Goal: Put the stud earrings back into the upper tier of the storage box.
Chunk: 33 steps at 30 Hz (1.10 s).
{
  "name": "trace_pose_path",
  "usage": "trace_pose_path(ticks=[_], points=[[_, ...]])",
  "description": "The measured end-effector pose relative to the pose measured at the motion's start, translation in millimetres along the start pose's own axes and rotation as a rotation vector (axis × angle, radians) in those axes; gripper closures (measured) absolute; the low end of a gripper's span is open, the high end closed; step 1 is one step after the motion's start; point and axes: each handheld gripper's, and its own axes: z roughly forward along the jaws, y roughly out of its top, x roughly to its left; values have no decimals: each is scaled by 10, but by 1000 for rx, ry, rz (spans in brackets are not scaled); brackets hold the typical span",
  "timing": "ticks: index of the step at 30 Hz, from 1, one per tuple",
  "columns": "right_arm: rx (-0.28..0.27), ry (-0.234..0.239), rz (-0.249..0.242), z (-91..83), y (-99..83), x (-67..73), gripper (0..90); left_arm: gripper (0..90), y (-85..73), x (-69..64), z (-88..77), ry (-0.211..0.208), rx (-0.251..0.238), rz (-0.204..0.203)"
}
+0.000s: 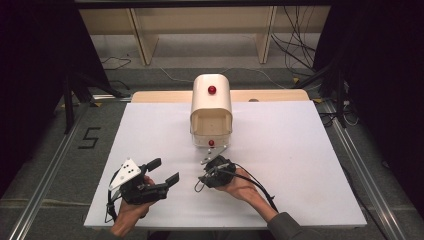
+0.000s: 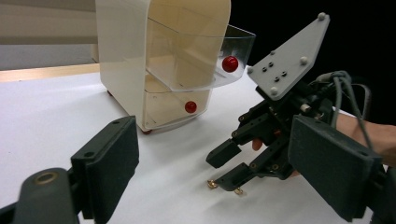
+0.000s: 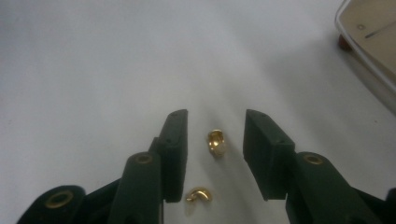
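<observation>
A cream two-drawer cabinet (image 1: 211, 107) stands at the far middle of the white table (image 1: 300, 165), each of its clear drawers carrying a red knob; in the left gripper view the upper drawer (image 2: 205, 60) is pulled out toward the camera, its knob (image 2: 229, 64) at the front, while the lower drawer (image 2: 170, 105) sits in with its own knob (image 2: 190, 107). The right gripper (image 3: 215, 140) is lowered to the tabletop just in front of the cabinet, its jaws parted and closed on nothing; two small gold rings lie on the white surface there, one ring (image 3: 217, 141) between the jaw tips and apart from both, the other ring (image 3: 198, 195) nearer the gripper's body, just beside the left-hand jaw. In the left gripper view the same pair of gold pieces (image 2: 224, 186) shows under the right gripper's tips, on the table near the cabinet's foot. The left gripper (image 1: 162, 172) is held by the person's hand (image 1: 131, 210) near the table's near left, above the surface, its jaws spread wide and empty, pointing toward the right gripper. The grey three-cornered plate (image 1: 125, 172) tops the left gripper, and a cable (image 1: 257, 187) trails from the right one along the forearm
</observation>
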Motion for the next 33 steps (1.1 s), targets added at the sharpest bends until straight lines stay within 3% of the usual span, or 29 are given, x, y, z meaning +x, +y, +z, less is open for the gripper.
trace_pose_path(ticks=[12,15,24,33], points=[[28,-9,-12,129,-22,-16,733,159,0,-4,4,0,1,1],[23,-2,-20,137,-22,6,807,159,0,-4,5,-1,1,0],[13,-8,-11,113,0,6,824,159,8,-6,-2,-3,-1,0],[-43,-10,-6,-53,67,-1,824,159,7,-8,2,-1,1,2]])
